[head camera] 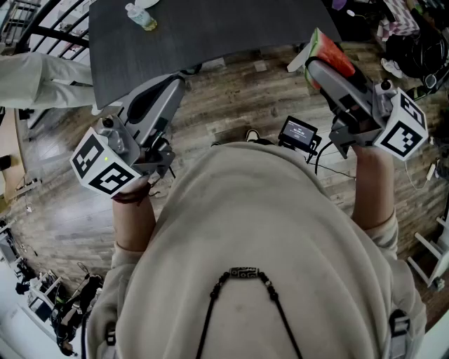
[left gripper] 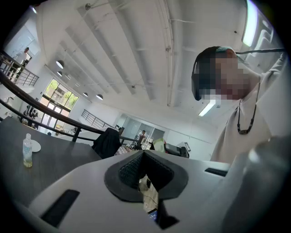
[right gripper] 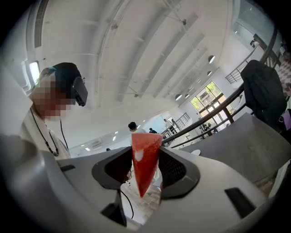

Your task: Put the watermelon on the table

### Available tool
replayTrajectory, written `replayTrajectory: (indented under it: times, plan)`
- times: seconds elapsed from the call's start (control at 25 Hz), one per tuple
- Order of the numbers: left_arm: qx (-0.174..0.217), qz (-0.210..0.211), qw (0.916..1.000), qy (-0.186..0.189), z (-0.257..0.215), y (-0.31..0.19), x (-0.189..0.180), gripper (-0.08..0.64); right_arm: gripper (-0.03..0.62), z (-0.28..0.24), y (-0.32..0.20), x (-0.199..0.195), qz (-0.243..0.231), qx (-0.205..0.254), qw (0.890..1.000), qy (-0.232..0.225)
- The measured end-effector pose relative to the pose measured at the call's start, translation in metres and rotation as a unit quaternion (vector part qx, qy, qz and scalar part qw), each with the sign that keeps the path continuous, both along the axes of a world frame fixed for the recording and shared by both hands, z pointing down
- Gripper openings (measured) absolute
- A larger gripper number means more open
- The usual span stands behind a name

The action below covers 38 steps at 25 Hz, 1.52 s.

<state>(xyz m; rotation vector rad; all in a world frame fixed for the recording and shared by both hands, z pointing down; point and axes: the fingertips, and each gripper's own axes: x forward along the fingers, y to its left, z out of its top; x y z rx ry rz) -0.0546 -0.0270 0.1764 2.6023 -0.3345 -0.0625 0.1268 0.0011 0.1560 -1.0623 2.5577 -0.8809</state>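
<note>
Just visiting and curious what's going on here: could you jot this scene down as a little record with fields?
Right gripper: jaws closed on watermelon slice
Left gripper: jaws together, nothing held
Table: dark top, small bottle on it
Status: slice not yet set down

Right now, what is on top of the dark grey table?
On the dark grey table stand a small clear bottle and a white round dish. The red watermelon slice is not there; the right claw holds it. The table's far part is unseen.
</note>
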Motion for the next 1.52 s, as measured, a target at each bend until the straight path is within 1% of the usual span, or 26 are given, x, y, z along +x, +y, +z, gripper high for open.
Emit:
replayTrajectory:
  times: [0.2,0.4,0.56,0.68,0.88,0.96,1.08,1.24,1.36,1.52]
  plan:
    - [0.002,0.000,1.0000,0.000,-0.002,-0.004,0.004,-0.002,0.196,-0.001,-0.006,0.001,-0.003,0.002,1.000,0.004]
    - [-0.002,-0.002,1.0000,-0.007,-0.005,-0.004,0.008,-0.002,0.196,-0.007,-0.004,0.005,-0.012,0.002,1.000,-0.018]
    - [-0.006,0.005,0.9998,-0.019,-0.005,-0.001,0.016,-0.002,0.196,-0.006,0.001,0.015,-0.010,0.000,1.000,-0.022]
    - [-0.008,0.010,0.9995,-0.029,-0.003,0.002,0.027,-0.002,0.196,-0.001,0.004,0.029,-0.005,-0.006,0.999,-0.031]
    - [-0.014,0.015,0.9988,-0.045,0.001,-0.010,0.039,-0.002,0.196,-0.003,-0.004,0.043,-0.006,0.002,0.999,-0.036]
    - [-0.019,0.008,0.9985,-0.051,0.007,-0.011,0.040,-0.002,0.196,0.003,0.001,0.050,-0.006,-0.002,0.999,-0.039]
    - [-0.026,0.002,0.9978,-0.061,0.008,-0.013,0.030,-0.002,0.196,0.006,0.007,0.051,0.000,-0.007,0.999,-0.043]
    - [-0.033,0.012,0.9978,-0.057,0.009,-0.029,0.026,-0.002,0.196,0.008,0.001,0.052,0.023,-0.024,0.998,-0.051]
    - [-0.036,0.021,0.9980,-0.048,0.017,-0.044,0.034,-0.002,0.195,0.006,-0.007,0.054,0.033,-0.017,0.999,-0.032]
    - [-0.023,0.038,0.9984,-0.034,0.017,-0.039,0.040,-0.002,0.195,0.000,0.000,0.059,0.054,-0.001,0.998,-0.020]
